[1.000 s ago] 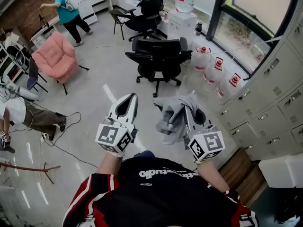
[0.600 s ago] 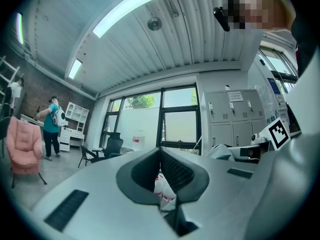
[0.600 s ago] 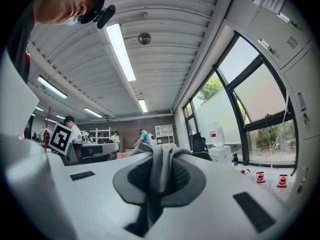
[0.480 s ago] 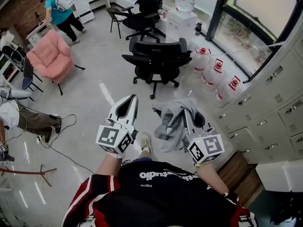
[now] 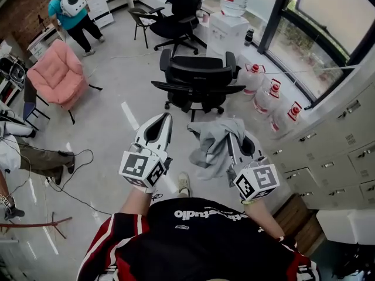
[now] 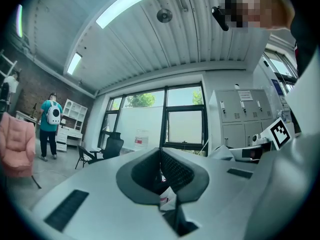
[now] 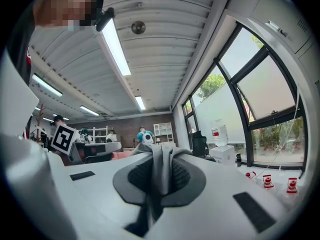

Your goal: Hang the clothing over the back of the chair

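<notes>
Clamping the clothing [image 5: 212,145], a grip only its own view shows, the right gripper [image 7: 161,153] faces the chair [image 5: 196,75] at twelve o'clock; the left gripper [image 6: 160,151] is closed and empty.

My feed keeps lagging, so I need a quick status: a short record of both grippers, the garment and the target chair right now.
left gripper: jaws together, nothing between them
right gripper: shut on the grey garment
grey garment: bunched, hanging from the right gripper above the floor
black office chair: ahead of both grippers, apart from the garment, backrest bare
task step: garment not yet over the chair back
</notes>
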`<state>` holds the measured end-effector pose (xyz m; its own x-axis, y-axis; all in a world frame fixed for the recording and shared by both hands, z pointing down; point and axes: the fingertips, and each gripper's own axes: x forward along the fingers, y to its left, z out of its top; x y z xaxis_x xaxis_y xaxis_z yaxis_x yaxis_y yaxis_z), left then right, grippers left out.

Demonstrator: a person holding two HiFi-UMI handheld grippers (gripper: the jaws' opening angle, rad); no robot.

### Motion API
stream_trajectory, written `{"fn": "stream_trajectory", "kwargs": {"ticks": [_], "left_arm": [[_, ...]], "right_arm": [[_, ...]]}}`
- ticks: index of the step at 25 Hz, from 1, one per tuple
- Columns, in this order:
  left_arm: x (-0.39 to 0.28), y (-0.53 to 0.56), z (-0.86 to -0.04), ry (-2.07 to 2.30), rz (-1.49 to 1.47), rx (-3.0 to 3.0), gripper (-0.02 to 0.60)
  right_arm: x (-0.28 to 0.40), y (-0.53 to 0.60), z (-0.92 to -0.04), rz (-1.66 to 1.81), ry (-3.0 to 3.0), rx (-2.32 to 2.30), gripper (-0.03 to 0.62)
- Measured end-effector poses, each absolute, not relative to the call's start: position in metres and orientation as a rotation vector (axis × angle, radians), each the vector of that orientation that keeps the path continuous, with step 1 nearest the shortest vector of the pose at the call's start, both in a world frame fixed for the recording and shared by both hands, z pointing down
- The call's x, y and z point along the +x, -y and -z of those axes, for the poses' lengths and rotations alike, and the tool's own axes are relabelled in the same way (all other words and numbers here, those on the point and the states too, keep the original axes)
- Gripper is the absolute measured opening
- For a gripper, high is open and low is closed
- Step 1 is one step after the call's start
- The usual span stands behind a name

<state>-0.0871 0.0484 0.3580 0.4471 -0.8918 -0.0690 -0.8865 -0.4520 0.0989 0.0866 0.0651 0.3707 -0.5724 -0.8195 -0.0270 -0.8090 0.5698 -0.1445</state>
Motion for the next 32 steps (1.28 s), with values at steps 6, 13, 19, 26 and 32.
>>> {"fn": "stream_trajectory", "kwargs": {"ticks": [6,13,19,26,32], "left_arm": [[-0.117,0.026,-0.343,1.594,0.180,2.647,0.025],[-0.153,0.096,-0.335,1.574,0.200,2.656,0.024],[-0.174,0.136,-0.342,1.553,0.202,2.669,0.023],[-0.174,0.151,-0.353,1.517,0.213,2.664,0.023],[-0.169,0.159,-0.360,1.498,0.206,2.668,0.023]], "right_arm": [[0.054,0.008,-0.353,0.167,-2.693,-1.424,0.025],[0.018,0.080,-0.345,0.153,-2.684,-1.449,0.025],[0.000,0.113,-0.347,0.141,-2.660,-1.493,0.025],[-0.005,0.130,-0.353,0.142,-2.661,-1.509,0.025],[-0.008,0.140,-0.354,0.124,-2.678,-1.484,0.025]]}}
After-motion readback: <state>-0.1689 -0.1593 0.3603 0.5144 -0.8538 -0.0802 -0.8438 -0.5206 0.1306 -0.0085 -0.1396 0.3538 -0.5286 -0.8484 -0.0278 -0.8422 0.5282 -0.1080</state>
